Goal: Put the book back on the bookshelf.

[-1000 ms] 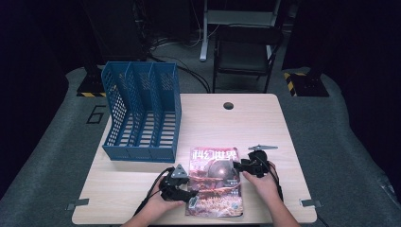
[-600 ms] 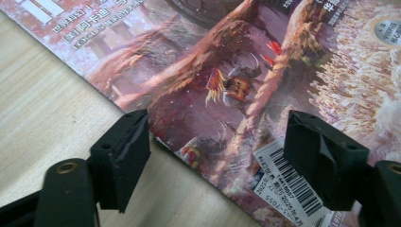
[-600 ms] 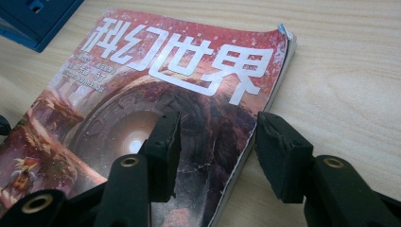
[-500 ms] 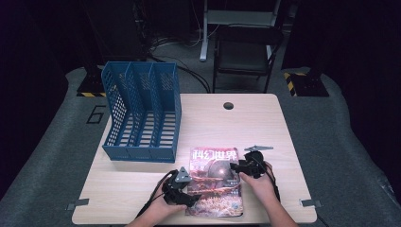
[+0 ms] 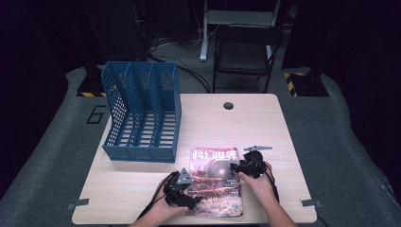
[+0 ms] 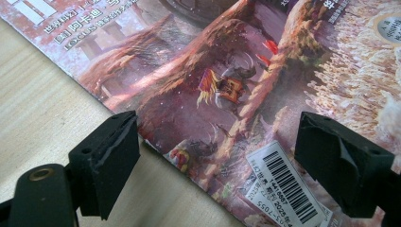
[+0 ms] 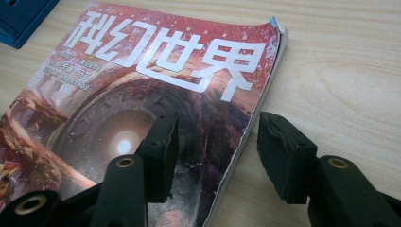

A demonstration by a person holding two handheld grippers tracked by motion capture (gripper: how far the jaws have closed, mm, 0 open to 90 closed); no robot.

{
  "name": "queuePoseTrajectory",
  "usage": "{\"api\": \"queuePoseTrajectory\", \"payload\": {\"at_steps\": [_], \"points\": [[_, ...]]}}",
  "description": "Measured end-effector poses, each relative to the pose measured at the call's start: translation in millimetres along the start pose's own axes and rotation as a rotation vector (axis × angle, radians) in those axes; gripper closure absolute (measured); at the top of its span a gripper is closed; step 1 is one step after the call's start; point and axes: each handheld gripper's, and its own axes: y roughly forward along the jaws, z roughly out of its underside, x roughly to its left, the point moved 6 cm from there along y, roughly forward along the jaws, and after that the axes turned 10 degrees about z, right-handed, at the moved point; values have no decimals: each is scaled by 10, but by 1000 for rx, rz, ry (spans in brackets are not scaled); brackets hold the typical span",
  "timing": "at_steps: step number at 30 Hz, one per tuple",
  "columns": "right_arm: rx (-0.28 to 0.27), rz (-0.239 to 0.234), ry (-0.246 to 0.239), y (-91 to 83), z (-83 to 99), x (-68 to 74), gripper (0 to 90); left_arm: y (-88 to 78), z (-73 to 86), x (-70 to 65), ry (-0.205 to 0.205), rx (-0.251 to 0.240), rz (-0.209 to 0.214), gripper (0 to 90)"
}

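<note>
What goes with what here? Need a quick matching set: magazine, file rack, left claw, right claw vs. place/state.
Things:
1. magazine
2. file rack
3. left claw
4. right claw

Places/states:
A. blue, standing on the table's far left part
B. jaws astride the magazine's right edge, one on the cover, one over the wood
C. lying flat at the table's near edge, cover up
D. jaws wide, just been opening, over the magazine's lower left edge near the barcode

Pairs: 1-C, 2-A, 3-D, 4-B
</note>
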Motion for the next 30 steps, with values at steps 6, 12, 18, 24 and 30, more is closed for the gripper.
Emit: {"api": "queuePoseTrajectory", "payload": {"at_steps": [6,12,18,24,30], "points": [[-2,19,5,16,4,-4,475,13,1,-15,8,11,6,102],[0,-8,27,21,9,56,422,12,1,-11,15,14,4,99],[1,-7,40,23,6,68,413,33,0,-27,15,20,1,62],[-6,-18,43,25,4,51,428,35,3,-27,25,18,7,57],[-22,-70,103,-26,-23,29,446,33,7,-20,32,11,0,57]]}}
